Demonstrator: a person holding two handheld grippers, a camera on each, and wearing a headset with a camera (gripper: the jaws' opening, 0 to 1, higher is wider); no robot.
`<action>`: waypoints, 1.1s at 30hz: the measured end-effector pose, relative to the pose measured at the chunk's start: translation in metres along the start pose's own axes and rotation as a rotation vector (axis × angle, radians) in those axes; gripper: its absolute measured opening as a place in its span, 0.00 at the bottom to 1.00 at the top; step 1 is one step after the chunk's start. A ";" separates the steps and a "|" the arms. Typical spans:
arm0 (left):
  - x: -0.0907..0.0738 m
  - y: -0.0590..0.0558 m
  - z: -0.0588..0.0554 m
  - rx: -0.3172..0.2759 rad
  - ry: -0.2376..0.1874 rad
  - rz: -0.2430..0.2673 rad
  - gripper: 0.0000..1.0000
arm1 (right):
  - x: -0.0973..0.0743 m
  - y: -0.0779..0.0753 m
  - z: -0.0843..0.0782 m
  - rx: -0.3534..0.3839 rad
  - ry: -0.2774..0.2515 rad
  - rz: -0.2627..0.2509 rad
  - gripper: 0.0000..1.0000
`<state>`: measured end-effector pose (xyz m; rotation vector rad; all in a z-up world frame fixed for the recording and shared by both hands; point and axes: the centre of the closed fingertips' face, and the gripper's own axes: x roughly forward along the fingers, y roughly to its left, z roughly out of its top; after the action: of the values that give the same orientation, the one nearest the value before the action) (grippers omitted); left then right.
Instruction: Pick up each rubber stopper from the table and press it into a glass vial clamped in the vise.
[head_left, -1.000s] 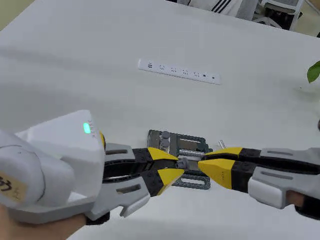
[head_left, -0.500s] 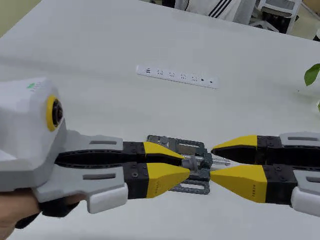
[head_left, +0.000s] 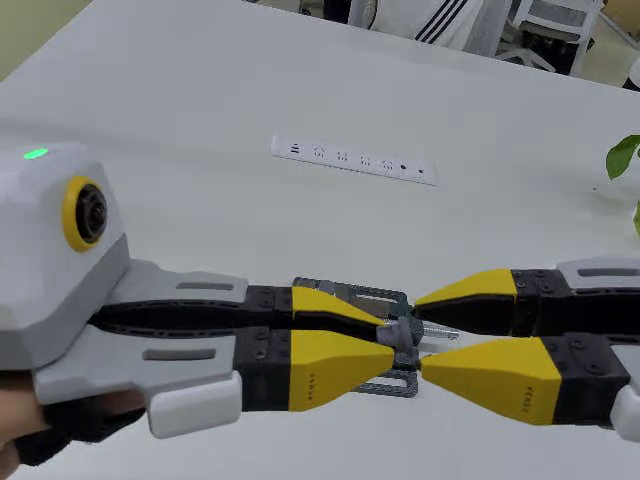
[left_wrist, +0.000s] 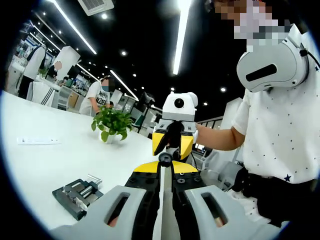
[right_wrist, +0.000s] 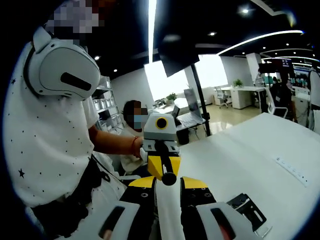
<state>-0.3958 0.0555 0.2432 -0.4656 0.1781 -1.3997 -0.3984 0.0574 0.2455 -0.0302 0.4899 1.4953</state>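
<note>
My left gripper (head_left: 390, 336) reaches in from the left, shut on a dark grey rubber stopper (head_left: 405, 330) held at its yellow tips. In the left gripper view the stopper (left_wrist: 165, 159) sits right at the jaw ends. My right gripper (head_left: 421, 330) comes from the right, tip to tip with the left. It is open, its jaws standing above and below the stopper (right_wrist: 169, 178). Both grippers hover over the grey vise (head_left: 352, 296) on the white table (head_left: 200, 150). The left jaws hide most of the vise, and no vial can be made out.
A white power strip (head_left: 355, 160) lies on the table beyond the vise. A potted green plant (left_wrist: 111, 122) stands at the table's right edge (head_left: 622, 155). The vise (left_wrist: 77, 195) sits low in the left gripper view. Other people sit in the background.
The left gripper has rolled so its camera box faces up. Both grippers have drawn tip to tip, and the right jaws have opened around the stopper. The head camera has shifted too.
</note>
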 end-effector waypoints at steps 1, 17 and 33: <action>0.000 -0.001 0.000 -0.002 -0.002 -0.003 0.03 | 0.000 0.001 0.000 -0.006 0.000 0.004 0.14; -0.002 -0.008 0.004 -0.013 -0.022 -0.038 0.03 | -0.002 0.005 0.001 -0.002 -0.010 0.043 0.09; -0.003 -0.012 0.007 -0.017 -0.027 -0.057 0.03 | -0.002 0.009 0.002 -0.004 -0.009 0.063 0.07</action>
<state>-0.4045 0.0590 0.2536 -0.5068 0.1559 -1.4483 -0.4061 0.0572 0.2502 -0.0109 0.4841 1.5579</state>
